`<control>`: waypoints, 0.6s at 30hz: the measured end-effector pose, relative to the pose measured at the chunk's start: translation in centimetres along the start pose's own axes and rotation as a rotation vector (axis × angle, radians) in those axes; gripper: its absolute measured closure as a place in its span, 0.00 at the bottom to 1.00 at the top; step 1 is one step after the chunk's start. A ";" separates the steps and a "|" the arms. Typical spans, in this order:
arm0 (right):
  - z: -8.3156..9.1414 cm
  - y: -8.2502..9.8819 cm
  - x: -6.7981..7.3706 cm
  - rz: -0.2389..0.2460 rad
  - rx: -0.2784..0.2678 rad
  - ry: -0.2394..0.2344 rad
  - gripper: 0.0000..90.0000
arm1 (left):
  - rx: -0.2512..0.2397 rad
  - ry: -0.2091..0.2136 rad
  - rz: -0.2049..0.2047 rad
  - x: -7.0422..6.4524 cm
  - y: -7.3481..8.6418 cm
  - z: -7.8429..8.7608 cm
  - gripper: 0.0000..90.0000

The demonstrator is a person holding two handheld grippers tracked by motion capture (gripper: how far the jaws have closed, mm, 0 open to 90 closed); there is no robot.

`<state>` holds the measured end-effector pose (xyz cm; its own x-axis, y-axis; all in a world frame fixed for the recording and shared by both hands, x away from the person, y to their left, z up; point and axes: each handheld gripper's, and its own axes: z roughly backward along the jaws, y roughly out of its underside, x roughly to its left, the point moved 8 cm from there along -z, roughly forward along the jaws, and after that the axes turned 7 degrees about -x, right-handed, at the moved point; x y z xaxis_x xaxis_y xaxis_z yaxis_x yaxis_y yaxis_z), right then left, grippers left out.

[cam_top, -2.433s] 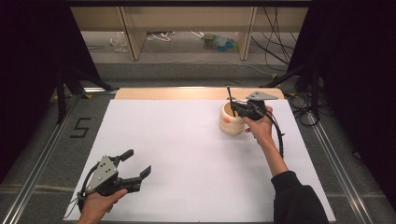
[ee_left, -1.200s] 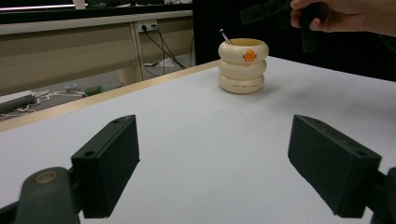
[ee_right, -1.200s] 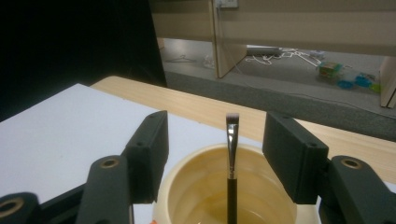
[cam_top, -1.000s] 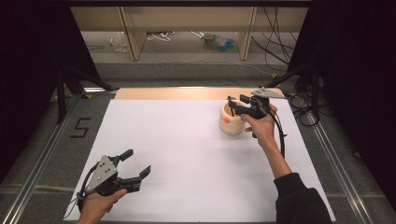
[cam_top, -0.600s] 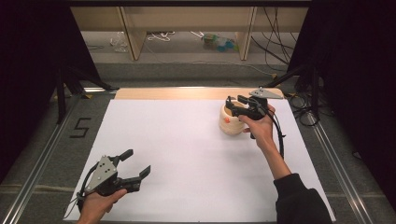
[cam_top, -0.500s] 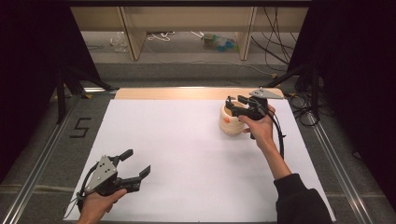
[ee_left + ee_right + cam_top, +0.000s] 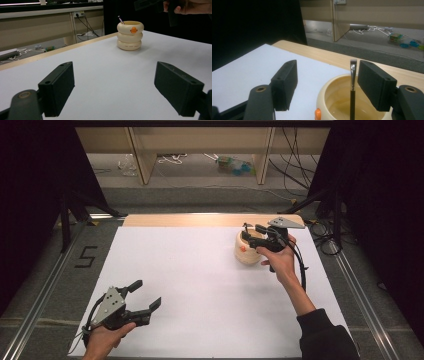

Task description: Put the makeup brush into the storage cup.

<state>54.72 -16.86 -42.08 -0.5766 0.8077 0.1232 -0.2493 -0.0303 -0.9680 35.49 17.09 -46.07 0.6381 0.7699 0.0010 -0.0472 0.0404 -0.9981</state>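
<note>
A cream ringed cup (image 7: 247, 251) with an orange mark stands at the far right of the white table sheet (image 7: 200, 280). A black paintbrush (image 7: 352, 82) stands in the cup, bristles up. My right gripper (image 7: 252, 231) hovers just over the cup's rim. Its jaws have just been opening, and the brush sits between them close to one pad (image 7: 375, 83) with a wide gap to the other. My left gripper (image 7: 148, 294) rests open at the near left with nothing between its jaws. The left gripper view shows the cup (image 7: 130, 36) far ahead with the brush tip (image 7: 120, 19) poking out.
A wooden strip (image 7: 200, 220) runs along the table's far edge. Metal rails (image 7: 45, 295) flank both sides, and a "5" (image 7: 86, 256) is marked on the left. Shelving legs and cables (image 7: 300, 165) lie on the floor beyond. A cable (image 7: 302, 270) trails from my right gripper.
The brush, which earlier stood tall above the cup in my right gripper, has gone down into the cup. The right gripper has come lower over the rim. My left gripper has not moved.
</note>
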 end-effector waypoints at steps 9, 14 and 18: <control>0.3 -0.1 1.0 0.009 0.000 -0.024 0.35 | -0.001 0.000 0.000 0.0 0.0 0.0 0.18; 0.4 0.0 1.3 0.003 0.017 -0.013 0.29 | 0.007 -0.004 -0.001 0.0 0.0 0.1 0.18; 0.6 0.0 1.5 0.013 0.019 -0.011 0.28 | -0.001 -0.001 0.000 0.0 0.0 0.0 0.18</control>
<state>53.42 -15.99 -41.82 -0.5884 0.8005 0.1136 -0.2565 -0.0516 -0.9652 35.49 17.09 -46.05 0.6375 0.7705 0.0008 -0.0468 0.0397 -0.9981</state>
